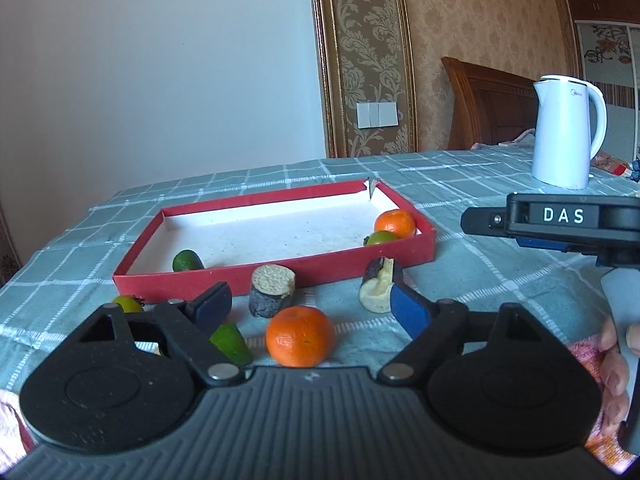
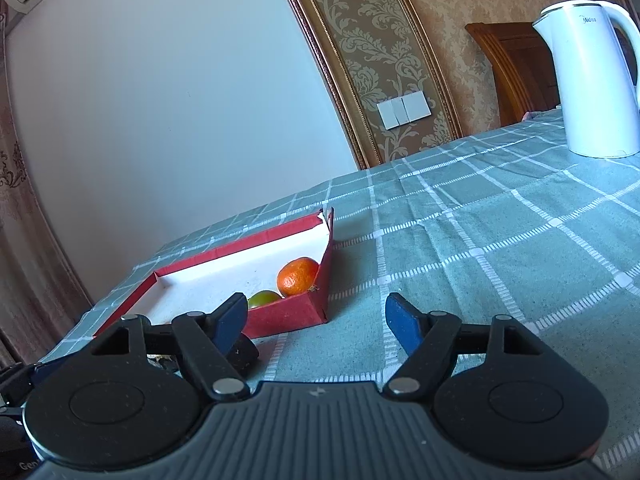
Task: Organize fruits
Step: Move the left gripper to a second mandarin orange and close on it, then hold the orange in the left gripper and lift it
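Papered walls and a wooden headboard stand behind our desk (image 1: 480,208), which is covered in a grey-green checked cloth, with a white electric kettle (image 1: 566,132) at its far right. On the cloth lies the shallow red cardboard box with a white floor (image 1: 276,276); inside it we see a small orange mandarin (image 1: 395,223) in the far right corner, a green round fruit (image 1: 380,237) touching it, and a dark green fruit (image 1: 187,261) at the near left wall.

Our left hand-held gripper (image 1: 308,304) has its blue pads spread wide and grips nothing. Just ahead of it, between the pads and slightly left of centre, sits the loose orange mandarin (image 1: 300,336) on the cloth, nearer to us than the box. A green wedge-shaped fruit (image 1: 230,342) lies just left of that mandarin, under the left finger. Farther out, beside the box's near wall, stand a stubby dark-skinned root piece with a pale cut top (image 1: 272,290) and a pale curved cut piece (image 1: 378,290); a yellow-green fruit (image 1: 127,303) peeks out at the left.

Our right hand-held gripper (image 2: 316,320) also stands open and empty, over bare cloth right of the box's near right corner, well apart from the loose fruit.

We judge the left hand nearer: the mandarin is round, so no axis matters, and a short advance would bring the pads around it.
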